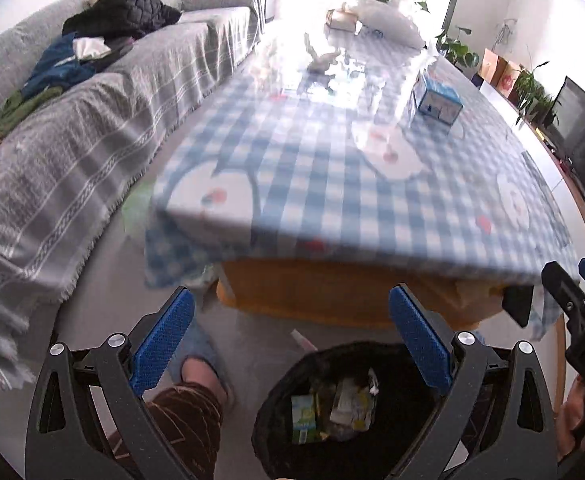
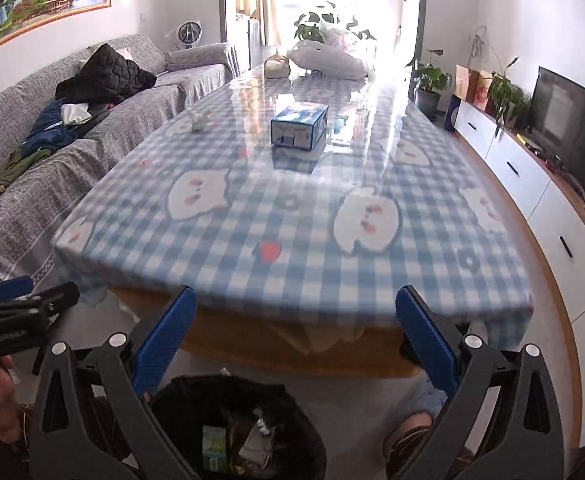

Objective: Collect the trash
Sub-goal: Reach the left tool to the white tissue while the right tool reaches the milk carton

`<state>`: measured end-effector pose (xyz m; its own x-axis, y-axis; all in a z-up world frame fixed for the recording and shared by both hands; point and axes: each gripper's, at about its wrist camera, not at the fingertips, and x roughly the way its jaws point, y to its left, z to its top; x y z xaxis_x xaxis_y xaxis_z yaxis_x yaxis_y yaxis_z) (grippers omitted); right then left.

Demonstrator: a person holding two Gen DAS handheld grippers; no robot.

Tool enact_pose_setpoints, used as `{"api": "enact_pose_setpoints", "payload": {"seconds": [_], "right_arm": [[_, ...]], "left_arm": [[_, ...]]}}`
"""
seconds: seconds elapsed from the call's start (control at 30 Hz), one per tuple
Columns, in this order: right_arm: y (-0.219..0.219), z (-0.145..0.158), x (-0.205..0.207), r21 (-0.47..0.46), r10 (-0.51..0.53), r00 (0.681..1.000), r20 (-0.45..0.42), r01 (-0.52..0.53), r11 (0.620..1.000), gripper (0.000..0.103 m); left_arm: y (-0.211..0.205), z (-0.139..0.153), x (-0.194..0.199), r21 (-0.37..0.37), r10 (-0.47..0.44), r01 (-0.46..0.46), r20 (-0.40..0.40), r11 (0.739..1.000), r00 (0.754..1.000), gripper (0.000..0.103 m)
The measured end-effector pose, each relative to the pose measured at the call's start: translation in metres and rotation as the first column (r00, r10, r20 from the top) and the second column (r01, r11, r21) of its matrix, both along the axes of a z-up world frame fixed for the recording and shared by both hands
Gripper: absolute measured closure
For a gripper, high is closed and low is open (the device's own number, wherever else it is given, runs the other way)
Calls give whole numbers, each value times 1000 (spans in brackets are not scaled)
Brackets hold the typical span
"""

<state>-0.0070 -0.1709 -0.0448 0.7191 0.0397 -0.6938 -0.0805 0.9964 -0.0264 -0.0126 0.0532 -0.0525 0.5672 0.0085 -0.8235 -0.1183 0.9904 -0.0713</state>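
A black-lined trash bin (image 1: 324,354) (image 2: 228,384) stands on the floor below the table's near edge. It holds a green carton (image 1: 303,416) (image 2: 213,445) and crumpled wrappers (image 1: 352,402) (image 2: 254,440). My left gripper (image 1: 291,292) hangs open above the bin with nothing between its blue pads. My right gripper (image 2: 296,292) is wide open over the bin too, also empty. Each gripper shows at the edge of the other's view, the right gripper (image 1: 572,304) and the left gripper (image 2: 24,308). A small scrap (image 1: 302,338) (image 2: 224,371) lies on the floor by the bin.
The blue-checked table (image 1: 332,200) (image 2: 292,232) carries a blue box (image 1: 436,100) (image 2: 300,126), a small crumpled item (image 2: 198,120) and a white bag (image 2: 328,58). A grey sofa (image 1: 72,152) with clothes is left, a TV cabinet (image 2: 532,184) right. A slippered foot (image 1: 200,360) stands beside the bin.
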Motion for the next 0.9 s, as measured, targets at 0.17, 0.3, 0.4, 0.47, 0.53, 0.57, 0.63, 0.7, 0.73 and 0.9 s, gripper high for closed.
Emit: {"api": "enact_pose_setpoints", "payload": {"seconds": [0.17, 0.3, 0.4, 0.47, 0.53, 0.57, 0.63, 0.7, 0.73, 0.9], "right_arm": [[2, 11, 33, -4, -2, 1000, 10, 2, 1000, 7], [9, 23, 60, -29, 18, 999, 35, -17, 999, 7], [12, 25, 82, -31, 24, 999, 35, -23, 999, 7], [15, 25, 99, -41, 27, 999, 33, -26, 999, 7], [15, 26, 117, -35, 28, 999, 25, -27, 999, 7], [16, 27, 128, -35, 25, 999, 20, -25, 999, 7], [18, 29, 144, -45, 25, 999, 23, -24, 999, 7], [20, 30, 164, -50, 22, 1000, 17, -21, 999, 7], [20, 30, 173, -50, 22, 1000, 12, -22, 999, 7], [24, 27, 228, -29, 13, 999, -46, -14, 999, 7]], "left_arm": [[0, 16, 39, 19, -3, 3, 18, 1000, 1000, 7], [0, 25, 79, 40, -4, 3, 25, 999, 1000, 7], [0, 30, 107, 64, -14, 12, 24, 998, 1000, 7], [2, 35, 127, 77, -18, 16, 26, 997, 1000, 7], [2, 40, 144, 89, -22, 19, 31, 996, 999, 7], [3, 42, 153, 93, -26, 22, 35, 995, 999, 7], [6, 44, 176, 103, -23, 19, 37, 994, 999, 7], [8, 43, 199, 108, -17, 14, 31, 994, 999, 7], [8, 42, 208, 103, -15, 13, 23, 995, 1000, 7], [13, 36, 261, 98, 4, -4, 0, 995, 1000, 7]]}}
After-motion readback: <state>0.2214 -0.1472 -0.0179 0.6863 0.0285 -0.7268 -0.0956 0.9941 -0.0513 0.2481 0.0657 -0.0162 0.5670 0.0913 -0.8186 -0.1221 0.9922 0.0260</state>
